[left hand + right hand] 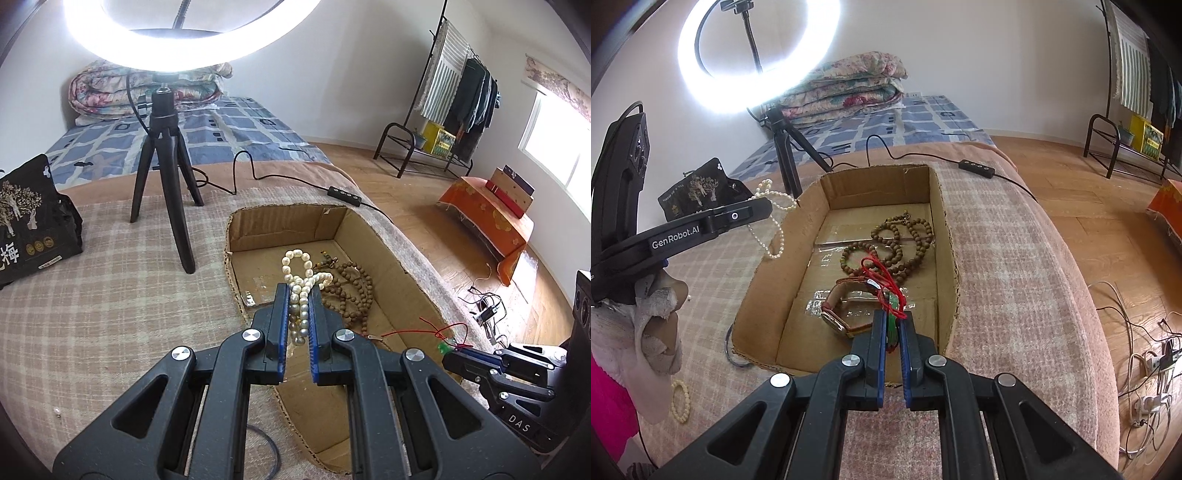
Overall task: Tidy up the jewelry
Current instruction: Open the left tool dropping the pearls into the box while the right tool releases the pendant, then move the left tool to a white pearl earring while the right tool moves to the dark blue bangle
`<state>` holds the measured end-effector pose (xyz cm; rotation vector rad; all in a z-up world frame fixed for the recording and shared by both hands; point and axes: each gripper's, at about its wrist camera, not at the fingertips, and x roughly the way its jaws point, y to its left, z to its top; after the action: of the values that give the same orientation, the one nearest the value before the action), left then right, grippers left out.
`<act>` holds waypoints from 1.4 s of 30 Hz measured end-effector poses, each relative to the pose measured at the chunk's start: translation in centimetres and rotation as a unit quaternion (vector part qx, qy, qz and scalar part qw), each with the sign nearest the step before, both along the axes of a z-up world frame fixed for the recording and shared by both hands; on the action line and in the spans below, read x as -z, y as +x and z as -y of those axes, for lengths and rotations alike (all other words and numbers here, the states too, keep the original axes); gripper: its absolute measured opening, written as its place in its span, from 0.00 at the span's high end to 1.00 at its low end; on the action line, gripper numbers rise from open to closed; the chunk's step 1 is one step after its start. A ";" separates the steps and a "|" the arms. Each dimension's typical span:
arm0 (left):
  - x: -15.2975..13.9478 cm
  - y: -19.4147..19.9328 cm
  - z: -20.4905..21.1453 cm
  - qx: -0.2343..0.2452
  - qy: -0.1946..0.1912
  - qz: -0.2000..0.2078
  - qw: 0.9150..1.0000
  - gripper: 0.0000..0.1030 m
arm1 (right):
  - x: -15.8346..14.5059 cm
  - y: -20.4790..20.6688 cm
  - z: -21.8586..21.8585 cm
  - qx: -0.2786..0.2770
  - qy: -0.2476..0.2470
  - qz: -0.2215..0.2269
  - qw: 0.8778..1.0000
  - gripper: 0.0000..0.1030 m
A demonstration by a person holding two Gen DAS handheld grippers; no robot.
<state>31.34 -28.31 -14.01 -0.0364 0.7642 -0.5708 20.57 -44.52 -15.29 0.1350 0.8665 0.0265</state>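
Observation:
My left gripper (299, 291) is shut on a white pearl necklace (295, 258), whose loops hang over the open cardboard box (280, 225). In the right wrist view the same necklace (775, 236) dangles from the left gripper (768, 205) over the box's left wall (764, 273). My right gripper (893, 317) is shut on a green pendant (893, 326) with a red cord (877, 269), low over the box's near end. Inside lie brown wooden bead strings (897, 240) and a watch (842, 310) with a brown strap.
The box sits on a checked blanket at the bed's edge, with the wooden floor to the right. A ring light on a black tripod (162, 166) stands behind the box, its cable and switch (343, 194) beyond. A black bag (33, 221) stands left. A small pearl bracelet (681, 402) lies on the blanket.

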 end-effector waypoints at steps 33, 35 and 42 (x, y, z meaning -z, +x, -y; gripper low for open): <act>-3.2 -2.3 -1.1 -0.014 0.009 0.040 0.999 0.30 | -1.8 -1.9 -1.2 0.044 -0.041 0.020 0.998 0.07; -3.7 -2.7 -1.5 -0.014 0.011 0.046 0.999 0.30 | -2.1 -2.1 -1.5 0.044 -0.043 0.021 0.998 0.07; -5.8 -4.3 -3.0 -0.019 0.012 0.066 0.998 0.30 | -3.8 -3.1 -2.5 0.045 -0.046 0.031 0.997 0.07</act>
<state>27.09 -25.33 -8.17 0.0092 0.6404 -0.5226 17.45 -42.06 -11.53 0.0873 0.7980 -0.0926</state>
